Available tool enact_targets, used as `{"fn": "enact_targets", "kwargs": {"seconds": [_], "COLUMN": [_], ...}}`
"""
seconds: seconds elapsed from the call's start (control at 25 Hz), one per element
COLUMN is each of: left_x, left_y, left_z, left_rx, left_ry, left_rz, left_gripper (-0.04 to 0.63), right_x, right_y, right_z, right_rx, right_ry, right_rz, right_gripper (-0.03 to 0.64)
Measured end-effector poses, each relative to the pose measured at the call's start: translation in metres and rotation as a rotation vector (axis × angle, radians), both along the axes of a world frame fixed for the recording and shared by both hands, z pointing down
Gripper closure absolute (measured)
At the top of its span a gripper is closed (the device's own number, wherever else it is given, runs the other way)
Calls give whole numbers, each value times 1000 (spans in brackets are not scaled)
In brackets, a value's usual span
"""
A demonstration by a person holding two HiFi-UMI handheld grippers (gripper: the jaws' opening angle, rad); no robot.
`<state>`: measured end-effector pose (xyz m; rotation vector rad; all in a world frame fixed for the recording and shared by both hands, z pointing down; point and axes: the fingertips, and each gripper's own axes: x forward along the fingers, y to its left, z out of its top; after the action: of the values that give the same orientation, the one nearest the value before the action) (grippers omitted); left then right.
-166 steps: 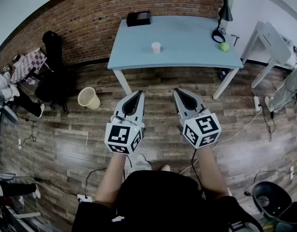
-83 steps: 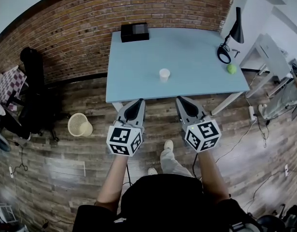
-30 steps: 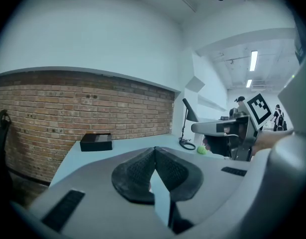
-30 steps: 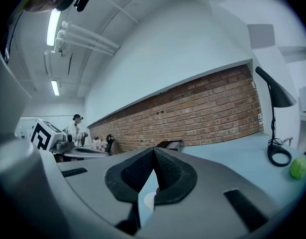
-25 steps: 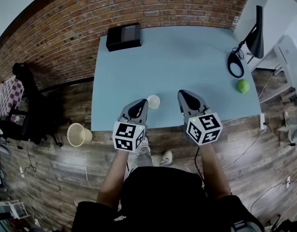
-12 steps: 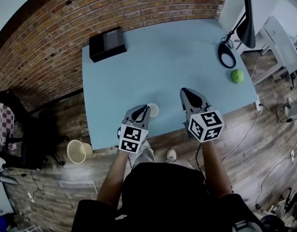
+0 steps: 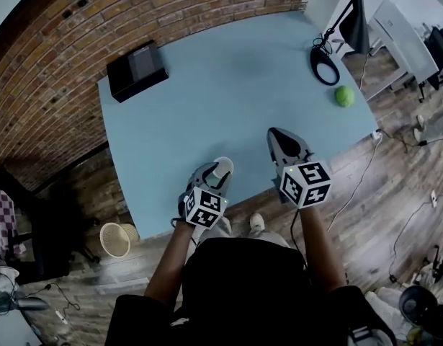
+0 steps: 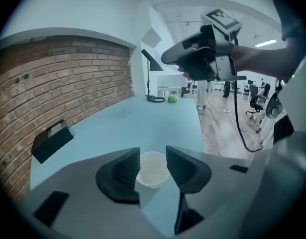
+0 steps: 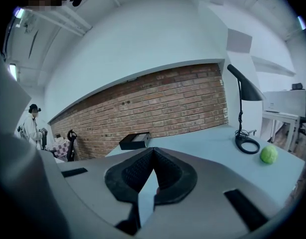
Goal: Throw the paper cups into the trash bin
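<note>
Cup [image 8: 153, 171] recorded upright near the table [image 7: 207, 99] edge, straight ahead between the jaws of the left gripper [image 8: 153, 156], which have just been opening wide and seemingly are not pressing it; right gripper [image 9: 153, 152] clenched empty, farther off.

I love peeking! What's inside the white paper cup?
Inside the paper cup only its white wall shows, with nothing poking out. Its bottom hides behind the near rim and the left gripper, whose jaws have just been opening around it.
</note>
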<state>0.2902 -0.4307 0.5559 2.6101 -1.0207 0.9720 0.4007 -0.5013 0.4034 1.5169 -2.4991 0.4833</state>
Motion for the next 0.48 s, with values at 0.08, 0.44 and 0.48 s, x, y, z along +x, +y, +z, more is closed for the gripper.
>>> {"fn": "enact_targets", "kwargs": {"seconds": [0.08, 0.44, 0.48], "left_x": [4, 20, 20], "left_y": [0, 11, 12], "left_z": [11, 48, 51], "left_rx": [10, 66, 66], "left_ry": [-47, -255, -267], "left_rz": [53, 301, 318], "left_gripper": [425, 416, 417], "right_x": [2, 14, 14], "right_y": [-2, -8, -8], "right_z": [4, 24, 26], "right_rx": [-12, -63, -66], "right_ry": [1, -18, -20], "right_rz": [19, 92, 97], "right_gripper": [612, 612, 612]}}
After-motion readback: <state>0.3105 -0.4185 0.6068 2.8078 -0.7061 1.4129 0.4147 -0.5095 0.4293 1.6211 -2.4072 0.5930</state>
